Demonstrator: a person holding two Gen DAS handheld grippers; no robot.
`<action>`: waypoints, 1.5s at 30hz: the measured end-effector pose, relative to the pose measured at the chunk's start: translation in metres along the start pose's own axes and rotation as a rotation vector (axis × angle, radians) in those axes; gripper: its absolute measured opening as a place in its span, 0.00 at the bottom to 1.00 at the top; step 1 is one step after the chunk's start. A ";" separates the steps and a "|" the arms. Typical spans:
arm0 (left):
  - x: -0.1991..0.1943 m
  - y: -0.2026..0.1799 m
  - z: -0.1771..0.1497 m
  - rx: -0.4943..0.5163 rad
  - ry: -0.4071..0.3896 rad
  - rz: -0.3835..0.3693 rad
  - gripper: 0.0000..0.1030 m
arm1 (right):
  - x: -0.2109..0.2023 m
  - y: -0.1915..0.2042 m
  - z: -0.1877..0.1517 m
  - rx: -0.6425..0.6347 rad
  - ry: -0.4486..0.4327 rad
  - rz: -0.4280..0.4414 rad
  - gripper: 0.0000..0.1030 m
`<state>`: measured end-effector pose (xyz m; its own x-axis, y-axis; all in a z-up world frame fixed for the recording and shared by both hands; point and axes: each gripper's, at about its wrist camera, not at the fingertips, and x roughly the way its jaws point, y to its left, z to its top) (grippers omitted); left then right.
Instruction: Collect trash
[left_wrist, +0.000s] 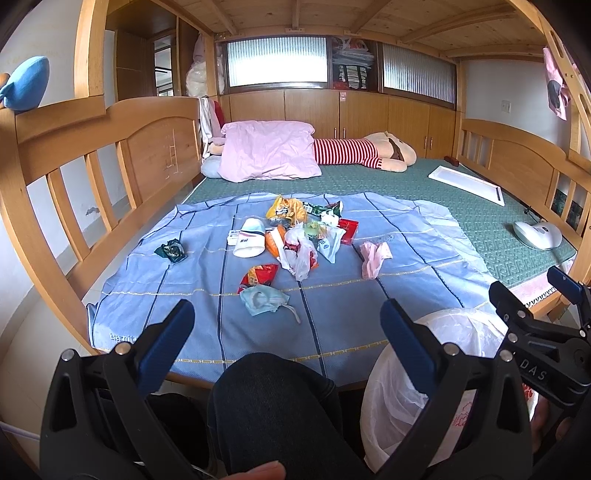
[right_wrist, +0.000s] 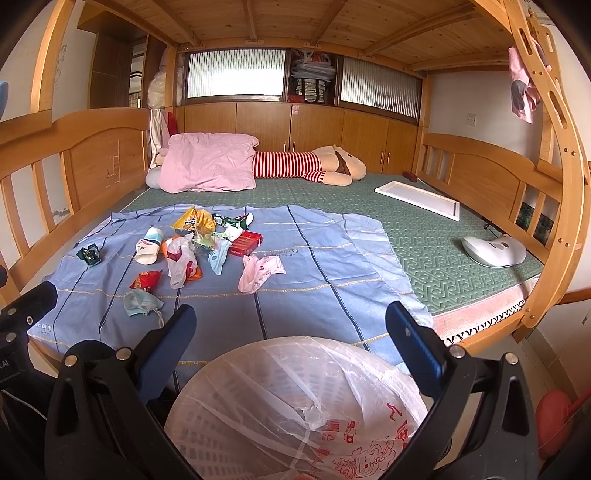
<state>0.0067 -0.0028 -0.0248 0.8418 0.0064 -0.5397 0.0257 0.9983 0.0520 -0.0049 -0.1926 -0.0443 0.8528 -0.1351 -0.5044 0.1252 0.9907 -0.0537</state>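
Note:
Several pieces of trash lie on a blue striped sheet (left_wrist: 332, 288) on the bed: a used face mask (left_wrist: 263, 299) nearest me, a red snack wrapper (left_wrist: 258, 274), a white paper cup (left_wrist: 249, 242), crumpled plastic bags (left_wrist: 301, 251), a red box (left_wrist: 348, 229), a pink wrapper (left_wrist: 373, 256) and a dark green wrapper (left_wrist: 170, 250). A white basket lined with a plastic bag (right_wrist: 295, 406) stands below the bed's near edge. My left gripper (left_wrist: 288, 321) is open over the sheet's edge, empty. My right gripper (right_wrist: 291, 325) is open above the lined basket (left_wrist: 443, 354), holding nothing.
A pink pillow (left_wrist: 269, 151) and a striped plush toy (left_wrist: 365, 151) lie at the far end. A white tray (right_wrist: 419, 199) and a white handheld device (right_wrist: 495, 250) rest on the green mat at right. Wooden bed rails (left_wrist: 92, 173) flank both sides. A person's knee (left_wrist: 269, 398) is below.

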 end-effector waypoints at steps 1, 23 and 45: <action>0.001 0.000 0.000 0.000 0.001 0.000 0.97 | 0.000 0.000 0.000 0.000 0.002 0.000 0.97; 0.136 0.123 0.011 -0.223 0.190 -0.133 0.68 | 0.038 0.011 0.011 -0.009 0.085 0.052 0.97; 0.275 0.368 -0.045 -1.041 0.476 0.000 0.71 | 0.343 0.401 0.090 0.147 0.538 0.569 0.77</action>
<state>0.2235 0.3687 -0.1922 0.5465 -0.1936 -0.8148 -0.6205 0.5598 -0.5492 0.3834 0.1573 -0.1612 0.4490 0.4547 -0.7691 -0.1587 0.8877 0.4322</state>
